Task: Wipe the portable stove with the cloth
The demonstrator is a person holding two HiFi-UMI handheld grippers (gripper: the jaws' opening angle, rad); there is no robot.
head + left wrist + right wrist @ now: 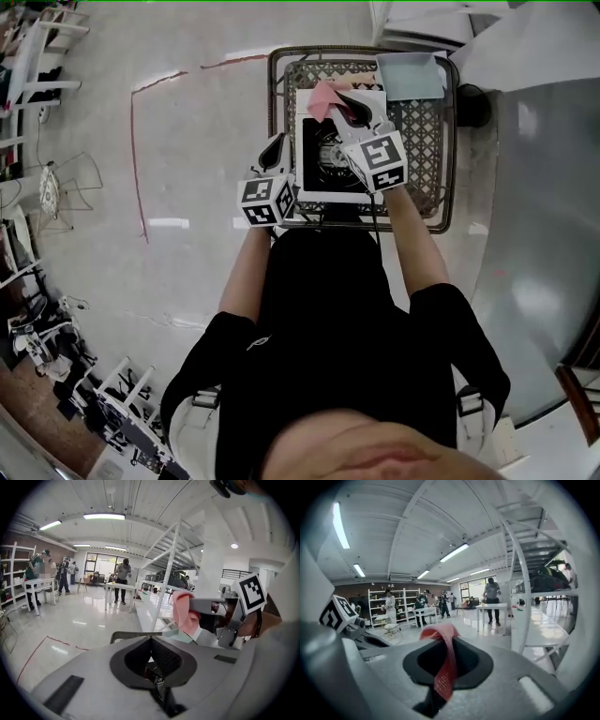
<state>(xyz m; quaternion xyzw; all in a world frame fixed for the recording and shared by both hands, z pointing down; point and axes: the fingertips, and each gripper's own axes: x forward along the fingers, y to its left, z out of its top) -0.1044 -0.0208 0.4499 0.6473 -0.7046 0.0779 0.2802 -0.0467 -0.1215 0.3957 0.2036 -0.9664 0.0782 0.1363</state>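
The portable stove, white with a black burner, sits on a lattice-topped metal table in the head view. My right gripper hangs above the stove's far edge, shut on a pink cloth that droops from its jaws. In the right gripper view the pink cloth is pinched between the closed jaws of the right gripper. My left gripper hovers over the stove's left side, jaws together and empty. From the left gripper view, the pink cloth dangles from the right gripper ahead, raised.
A pale teal cloth lies on the table's far right corner. A red tape line marks the floor to the left. White frame shelving stands beyond the table. Several people stand at distant tables.
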